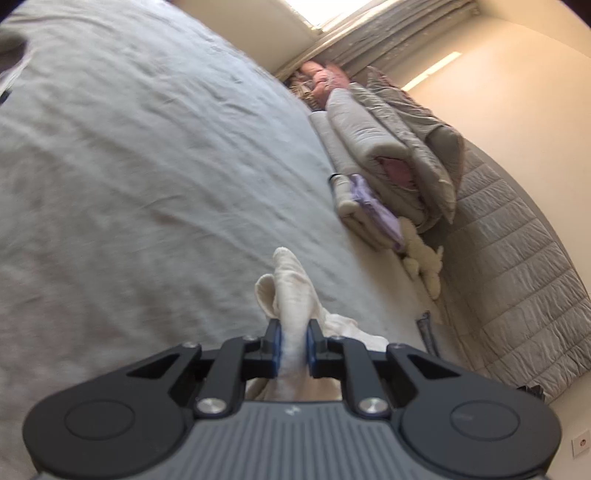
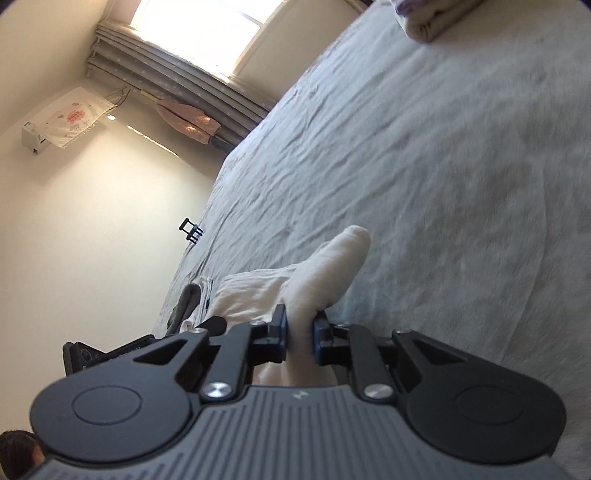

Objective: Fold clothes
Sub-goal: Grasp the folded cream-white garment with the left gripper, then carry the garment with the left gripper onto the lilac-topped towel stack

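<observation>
A cream-white garment (image 1: 291, 288) lies bunched on the grey bedsheet (image 1: 147, 166). In the left wrist view my left gripper (image 1: 293, 338) is shut on a pinched fold of it, and the cloth sticks out past the blue pads. In the right wrist view my right gripper (image 2: 300, 330) is likewise shut on another fold of the cream-white garment (image 2: 328, 266), which rises between the pads and spreads to the left over the grey bedsheet (image 2: 424, 166). Both views are tilted.
Folded quilts and pillows (image 1: 384, 147) are stacked by the quilted headboard (image 1: 517, 277), with a lilac cloth (image 1: 373, 206) and a plush toy (image 1: 421, 254). A dark grey cloth (image 2: 184, 302) and a black device (image 2: 99, 354) sit at the bed's edge. A folded item (image 2: 428, 18) lies far off.
</observation>
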### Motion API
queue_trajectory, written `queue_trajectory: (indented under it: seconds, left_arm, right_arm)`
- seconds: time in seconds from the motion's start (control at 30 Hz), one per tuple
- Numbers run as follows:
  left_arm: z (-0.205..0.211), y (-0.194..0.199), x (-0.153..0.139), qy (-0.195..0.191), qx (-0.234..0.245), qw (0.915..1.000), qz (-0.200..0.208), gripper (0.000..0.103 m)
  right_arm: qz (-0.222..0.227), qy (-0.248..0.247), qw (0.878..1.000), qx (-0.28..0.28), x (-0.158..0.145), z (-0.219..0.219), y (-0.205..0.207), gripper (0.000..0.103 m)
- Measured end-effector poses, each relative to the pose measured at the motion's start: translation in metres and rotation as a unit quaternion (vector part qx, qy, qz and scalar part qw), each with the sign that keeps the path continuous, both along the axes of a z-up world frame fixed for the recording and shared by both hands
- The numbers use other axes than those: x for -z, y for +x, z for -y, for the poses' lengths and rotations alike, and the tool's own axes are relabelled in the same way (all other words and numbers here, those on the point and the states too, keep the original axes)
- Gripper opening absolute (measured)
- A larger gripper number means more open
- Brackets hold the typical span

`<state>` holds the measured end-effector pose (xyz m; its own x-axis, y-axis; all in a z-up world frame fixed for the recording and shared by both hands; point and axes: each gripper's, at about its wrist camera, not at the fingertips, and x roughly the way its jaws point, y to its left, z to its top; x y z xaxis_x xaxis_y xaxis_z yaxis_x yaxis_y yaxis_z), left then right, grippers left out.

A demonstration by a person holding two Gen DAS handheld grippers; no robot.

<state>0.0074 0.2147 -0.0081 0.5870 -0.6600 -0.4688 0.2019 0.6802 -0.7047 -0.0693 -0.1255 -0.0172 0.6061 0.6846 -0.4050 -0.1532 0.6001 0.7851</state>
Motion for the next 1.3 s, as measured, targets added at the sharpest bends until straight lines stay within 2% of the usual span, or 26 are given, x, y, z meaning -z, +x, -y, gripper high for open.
queue_trajectory:
  seconds: [0.33,0.67,0.97,1.3]
  left_arm:
    - [0.058,0.007,-0.054,-0.02,0.023,0.999,0.033,0.013]
    - [0.127,0.036,-0.091,-0.032,0.044,0.9978,0.039,0.013]
    - [0.193,0.083,-0.126,-0.023,0.066,0.9964,0.048,0.013]
    - [0.248,0.162,-0.148,-0.032,0.063,0.9964,0.046,0.013]
  right_arm:
    - [0.044,-0.011,0.998,0.047,-0.052,0.05,0.001,0.016]
    - [0.075,-0.04,0.994,0.076,-0.094,0.097,0.025,0.016]
    - [0.08,-0.04,0.99,0.114,-0.116,0.149,0.063,0.016]
    - [0.092,-0.049,0.985,0.14,-0.139,0.188,0.133,0.016]
